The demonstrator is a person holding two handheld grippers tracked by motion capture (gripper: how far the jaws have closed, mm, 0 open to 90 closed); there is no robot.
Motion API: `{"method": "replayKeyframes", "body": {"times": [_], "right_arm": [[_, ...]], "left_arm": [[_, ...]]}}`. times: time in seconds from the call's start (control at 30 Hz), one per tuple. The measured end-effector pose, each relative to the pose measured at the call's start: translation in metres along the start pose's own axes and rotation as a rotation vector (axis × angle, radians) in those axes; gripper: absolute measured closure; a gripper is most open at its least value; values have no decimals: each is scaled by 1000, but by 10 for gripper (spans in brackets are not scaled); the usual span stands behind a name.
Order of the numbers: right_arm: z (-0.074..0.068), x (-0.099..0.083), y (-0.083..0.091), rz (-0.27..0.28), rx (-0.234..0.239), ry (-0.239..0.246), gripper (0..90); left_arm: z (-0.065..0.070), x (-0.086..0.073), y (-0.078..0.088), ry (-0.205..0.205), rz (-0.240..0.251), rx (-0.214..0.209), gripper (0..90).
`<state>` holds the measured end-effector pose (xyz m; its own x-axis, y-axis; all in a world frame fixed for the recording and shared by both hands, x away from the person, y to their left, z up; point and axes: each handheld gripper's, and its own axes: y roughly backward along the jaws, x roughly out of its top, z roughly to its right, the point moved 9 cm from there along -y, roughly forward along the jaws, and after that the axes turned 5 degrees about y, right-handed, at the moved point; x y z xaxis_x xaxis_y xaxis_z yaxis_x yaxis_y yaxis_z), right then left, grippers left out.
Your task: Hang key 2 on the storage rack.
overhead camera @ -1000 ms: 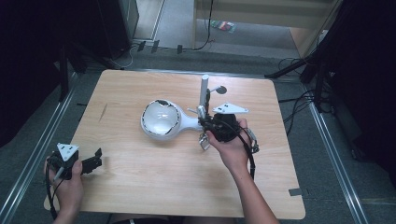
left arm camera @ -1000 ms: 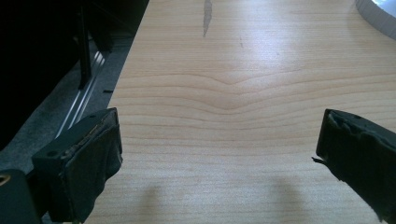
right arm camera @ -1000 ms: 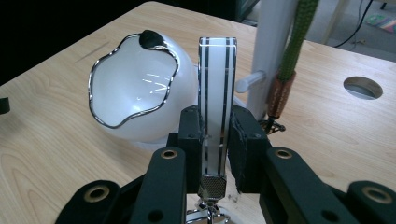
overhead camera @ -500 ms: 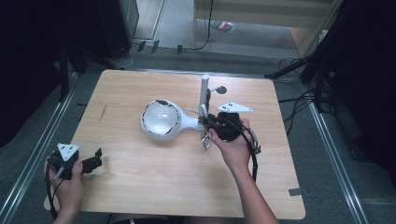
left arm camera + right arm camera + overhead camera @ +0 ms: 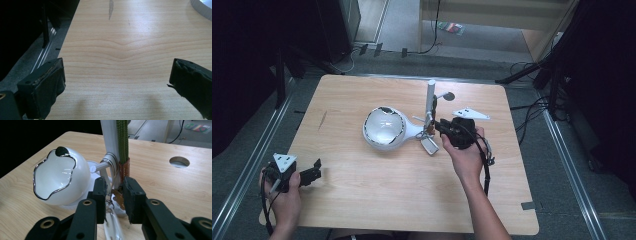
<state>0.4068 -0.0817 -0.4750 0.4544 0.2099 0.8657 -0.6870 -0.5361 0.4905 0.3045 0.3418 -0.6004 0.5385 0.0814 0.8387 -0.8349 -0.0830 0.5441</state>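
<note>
Lamp post (image 5: 111, 142) upright beside white bowl-shaped shade (image 5: 62, 177); right gripper (image 5: 113, 192) narrowly parted around its base.

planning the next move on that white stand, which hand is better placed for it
Right. The right gripper is already at the white stand, its jaws flanking the cord hanging there. The left gripper sits open near the table's front left corner, far off.

- Setting: a lab or recording bay, not a home
- Bare wooden table (image 5: 387, 200) standing on grey carpet between metal floor rails (image 5: 572, 185)
- Black cables (image 5: 532, 120) strewn over the floor
- Dark curtains (image 5: 247, 60) close in both sides
</note>
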Motion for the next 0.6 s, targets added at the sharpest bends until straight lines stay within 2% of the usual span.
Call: {"method": "replayKeyframes", "body": {"times": [0.13,0.17,0.2,0.23,0.27,0.37,0.43,0.5,0.6], "right_arm": [[1,0,1,6,-32,29,627],[3,0,2,16,-51,38,563],[3,0,2,16,-51,38,563],[6,1,3,28,-77,54,470],[6,1,3,28,-77,54,470],[15,1,4,35,-150,91,279],[18,-1,5,16,-179,67,125],[20,-3,8,4,-209,67,14],[24,-6,13,1,-254,95,0]], "left_arm": [[0,0,0,0,0,0,4],[0,0,0,0,0,-1,4],[0,0,0,0,0,-1,4],[0,0,0,0,1,0,4],[0,0,0,-1,1,0,4],[0,0,0,-1,0,0,4],[0,0,0,-1,0,0,4],[0,0,0,-1,0,1,4],[0,0,0,1,3,1,4]]}}
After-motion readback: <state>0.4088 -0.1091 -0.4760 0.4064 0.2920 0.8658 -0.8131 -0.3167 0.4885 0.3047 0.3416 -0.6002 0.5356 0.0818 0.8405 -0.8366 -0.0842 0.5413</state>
